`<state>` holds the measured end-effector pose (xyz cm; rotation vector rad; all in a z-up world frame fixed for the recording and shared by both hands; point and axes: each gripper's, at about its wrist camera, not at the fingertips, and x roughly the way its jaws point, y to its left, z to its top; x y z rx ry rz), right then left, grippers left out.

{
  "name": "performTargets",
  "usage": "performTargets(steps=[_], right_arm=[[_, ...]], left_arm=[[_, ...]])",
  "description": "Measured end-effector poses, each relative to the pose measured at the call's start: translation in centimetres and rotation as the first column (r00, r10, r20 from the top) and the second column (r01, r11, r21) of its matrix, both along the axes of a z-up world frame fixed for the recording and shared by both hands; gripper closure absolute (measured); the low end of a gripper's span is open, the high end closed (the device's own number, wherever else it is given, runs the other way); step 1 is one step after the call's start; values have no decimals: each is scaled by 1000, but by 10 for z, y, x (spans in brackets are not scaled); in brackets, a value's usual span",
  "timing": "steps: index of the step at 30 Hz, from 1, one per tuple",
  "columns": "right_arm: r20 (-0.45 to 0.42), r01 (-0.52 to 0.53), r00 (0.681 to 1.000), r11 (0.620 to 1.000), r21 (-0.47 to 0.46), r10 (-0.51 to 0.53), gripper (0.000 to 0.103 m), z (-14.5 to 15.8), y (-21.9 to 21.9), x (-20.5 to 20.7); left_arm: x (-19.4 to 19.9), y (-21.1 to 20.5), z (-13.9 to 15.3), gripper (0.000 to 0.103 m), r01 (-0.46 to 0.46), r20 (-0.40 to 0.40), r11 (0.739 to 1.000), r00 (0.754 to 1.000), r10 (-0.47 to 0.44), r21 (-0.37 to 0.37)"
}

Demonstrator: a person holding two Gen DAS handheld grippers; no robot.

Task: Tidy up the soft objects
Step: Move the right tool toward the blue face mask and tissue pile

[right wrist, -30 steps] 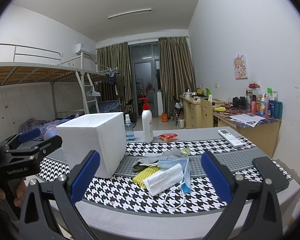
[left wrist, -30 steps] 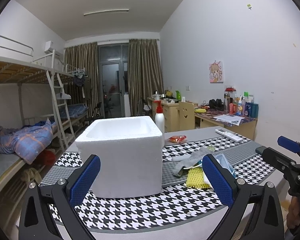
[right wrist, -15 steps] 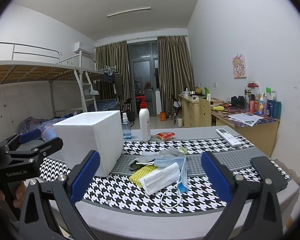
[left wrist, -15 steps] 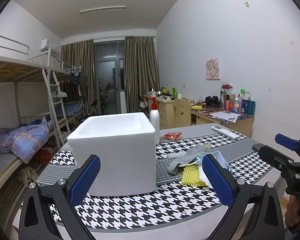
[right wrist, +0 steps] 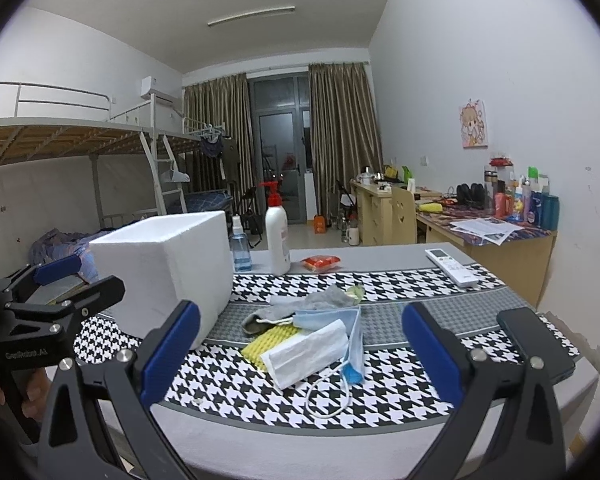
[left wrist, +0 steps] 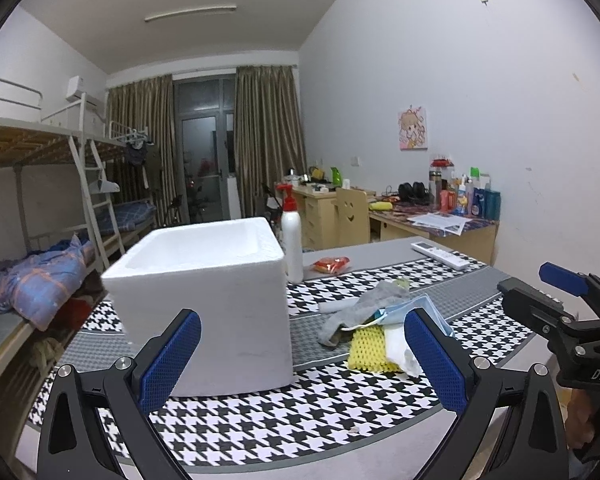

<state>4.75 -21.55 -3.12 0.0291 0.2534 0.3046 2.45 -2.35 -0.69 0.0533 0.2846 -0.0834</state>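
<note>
Both hand-held grippers, left (left wrist: 302,356) and right (right wrist: 300,350), gape empty. Soft pile (sock (right wrist: 296,307), masks (right wrist: 306,354)) lies beside foam box (right wrist: 168,264) on worktop (right wrist: 380,452). Risk: mask loops snagging neighbours.

A dormitory room: metal bunk beds (right wrist: 60,136) with a ladder (right wrist: 160,176) and rumpled bedding (left wrist: 32,276) line one wall. Opposite stand wooden desks (right wrist: 496,244) crowded with bottles (right wrist: 520,198) and papers. Curtains (right wrist: 340,136) flank a balcony door (right wrist: 280,160), with an air conditioner (right wrist: 158,88) mounted high.
</note>
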Motion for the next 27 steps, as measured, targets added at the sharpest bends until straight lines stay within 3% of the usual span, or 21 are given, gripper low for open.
performTargets(steps=[13,27], right_arm=[[-74,28,997,999,-41,-31,1,-13,-7,30],[-169,31,985,998,-52,-40,1,-24,-14,64]], left_arm=[[29,-14,-13,1,61,-89,998,994,-61,-4],[63,-34,-30,1,129,-199,992,972,-127,-2]])
